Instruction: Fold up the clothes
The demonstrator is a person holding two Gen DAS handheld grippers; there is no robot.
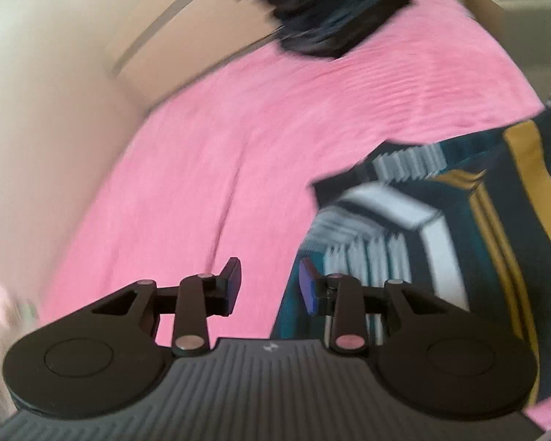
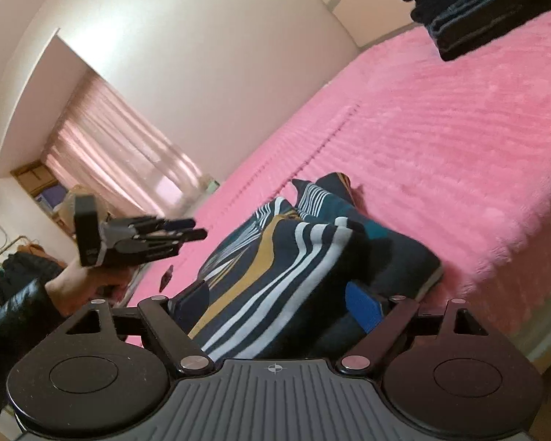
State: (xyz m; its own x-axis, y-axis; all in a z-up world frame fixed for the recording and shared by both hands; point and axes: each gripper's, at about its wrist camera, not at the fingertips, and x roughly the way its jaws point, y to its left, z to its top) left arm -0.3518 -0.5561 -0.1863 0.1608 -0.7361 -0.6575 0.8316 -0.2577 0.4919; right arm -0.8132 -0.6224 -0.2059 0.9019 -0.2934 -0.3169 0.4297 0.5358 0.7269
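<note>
A folded garment with dark, white, mustard and teal stripes lies on the pink bedspread near the bed's edge. My right gripper is open wide around the garment's near end; its blue pad stands beside the cloth without pinching it. In the blurred left wrist view the garment is on the right. My left gripper hovers over bare bedspread just left of it, slightly open and empty. In the right wrist view a hand holds the left gripper in the air left of the garment.
A stack of dark folded clothes sits at the far end of the bed, also in the left wrist view as a dark stack. A small dark object lies on the bedspread near the left hand. A curtained window and wall lie beyond.
</note>
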